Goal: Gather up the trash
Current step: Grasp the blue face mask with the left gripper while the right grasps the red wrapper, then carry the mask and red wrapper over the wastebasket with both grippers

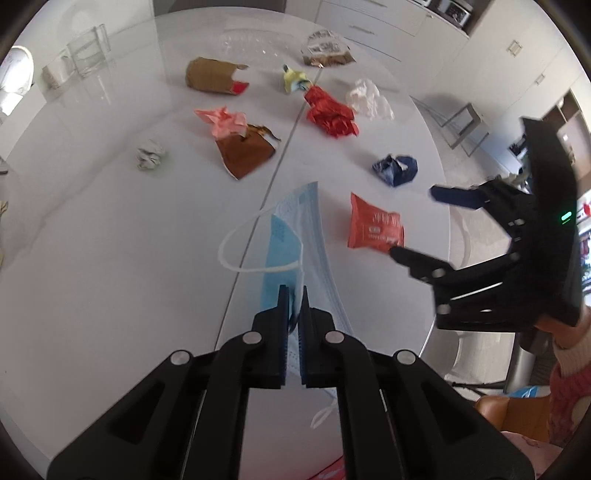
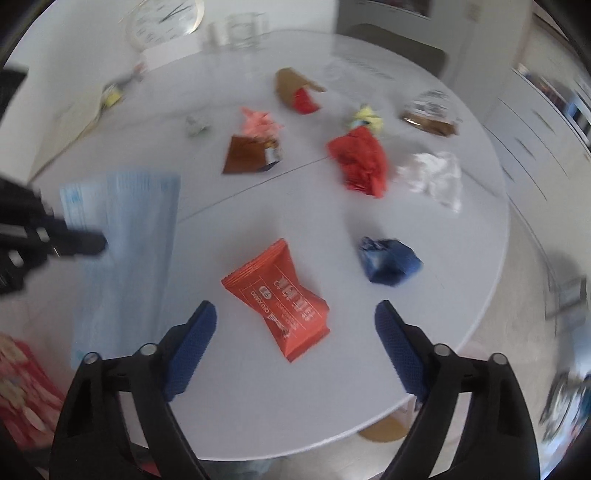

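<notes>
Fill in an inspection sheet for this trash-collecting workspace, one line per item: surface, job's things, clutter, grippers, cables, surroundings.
Surface: round white table with a seam across it.
Job's things: blue face mask; orange snack packet; crumpled blue wrapper; red wrapper; white tissue; pink paper on a brown packet; small grey wad.
Clutter: glass containers at the table's far edge.
Grippers: left gripper shut on the face mask; right gripper open, above the orange snack packet.
Cables: nothing seen.
Surroundings: wall clock, white cabinets, chair.
</notes>
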The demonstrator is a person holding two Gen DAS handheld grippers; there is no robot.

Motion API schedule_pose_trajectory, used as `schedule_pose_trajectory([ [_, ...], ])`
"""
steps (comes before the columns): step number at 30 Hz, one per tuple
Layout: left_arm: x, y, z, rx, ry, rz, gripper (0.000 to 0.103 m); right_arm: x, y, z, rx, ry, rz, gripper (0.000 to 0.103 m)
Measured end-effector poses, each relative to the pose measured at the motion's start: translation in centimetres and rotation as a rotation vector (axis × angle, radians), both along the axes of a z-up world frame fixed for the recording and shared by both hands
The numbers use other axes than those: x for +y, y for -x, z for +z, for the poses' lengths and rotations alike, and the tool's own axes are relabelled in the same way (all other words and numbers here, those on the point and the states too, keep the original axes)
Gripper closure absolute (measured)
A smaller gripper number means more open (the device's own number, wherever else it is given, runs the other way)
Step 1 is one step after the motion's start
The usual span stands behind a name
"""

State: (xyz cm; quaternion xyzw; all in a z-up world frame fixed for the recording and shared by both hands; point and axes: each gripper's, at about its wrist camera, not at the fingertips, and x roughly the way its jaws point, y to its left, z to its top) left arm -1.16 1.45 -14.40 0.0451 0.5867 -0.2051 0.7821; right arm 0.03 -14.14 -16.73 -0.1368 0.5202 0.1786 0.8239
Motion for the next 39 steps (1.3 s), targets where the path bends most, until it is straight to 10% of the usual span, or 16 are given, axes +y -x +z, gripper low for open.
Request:
schedule_pose_trajectory([
  [9, 1.2, 0.0, 1.6, -0.024, 0.003, 0.135, 0.099, 1.7, -1.0, -2.2, 0.037, 0.105, 0.305, 0.032],
  [16, 0.6, 0.3, 1.8, -0.028, -0.001, 0.184, 0.099, 1.2, -1.4, -3.1, 0.088, 0.067, 0.325, 0.064],
  [27, -6.4, 0.1, 4.8, -0.063, 0.053, 0.025, 0.099, -9.4, 0.8, 2.7, 0.027, -0.225, -0.058, 0.067],
  [39, -26.5, 0.7, 5.7, -0.036, 0.139, -0.374, 0.099, -28.8, 8.1, 5.0, -0.065, -0.157, -0.568, 0.067],
])
